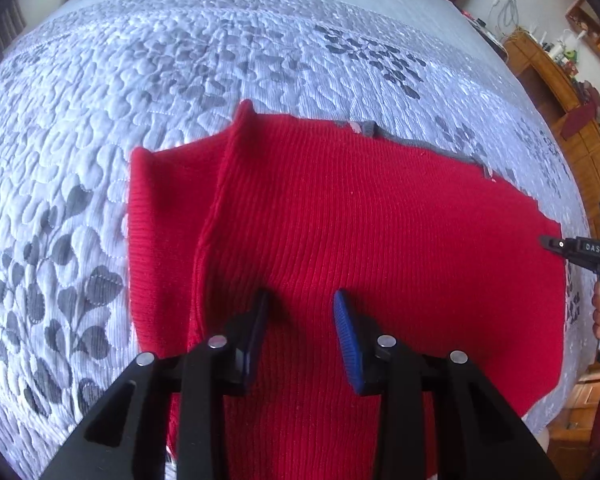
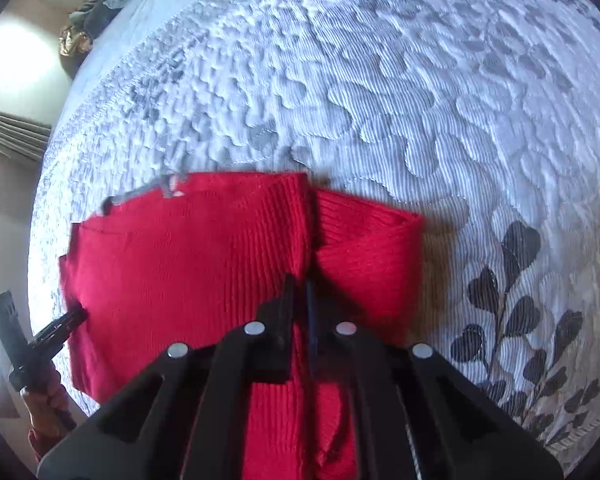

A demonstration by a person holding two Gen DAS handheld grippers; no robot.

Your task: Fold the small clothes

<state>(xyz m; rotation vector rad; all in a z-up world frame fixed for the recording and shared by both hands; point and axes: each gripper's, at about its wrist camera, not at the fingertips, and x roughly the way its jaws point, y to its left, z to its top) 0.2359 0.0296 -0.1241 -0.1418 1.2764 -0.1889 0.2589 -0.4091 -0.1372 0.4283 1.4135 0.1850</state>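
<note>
A red ribbed knit garment (image 1: 360, 232) lies on the quilted bed, with a raised fold ridge on its left part and a grey edge at the far side. My left gripper (image 1: 300, 312) is open, its blue pads just above the garment's middle, holding nothing. In the right wrist view the garment (image 2: 172, 264) fills the lower middle. My right gripper (image 2: 300, 296) is shut on a raised fold of the red garment. The other gripper shows at the garment's edge in each view: at the right of the left wrist view (image 1: 556, 245) and at the left of the right wrist view (image 2: 70, 318).
The bed has a pale blue quilted cover (image 1: 180, 80) with grey leaf prints (image 2: 516, 300). Wooden furniture with small items (image 1: 556, 76) stands beyond the bed's right side. A curtain (image 2: 12, 132) and bundled cloth (image 2: 96, 4) lie at the far left.
</note>
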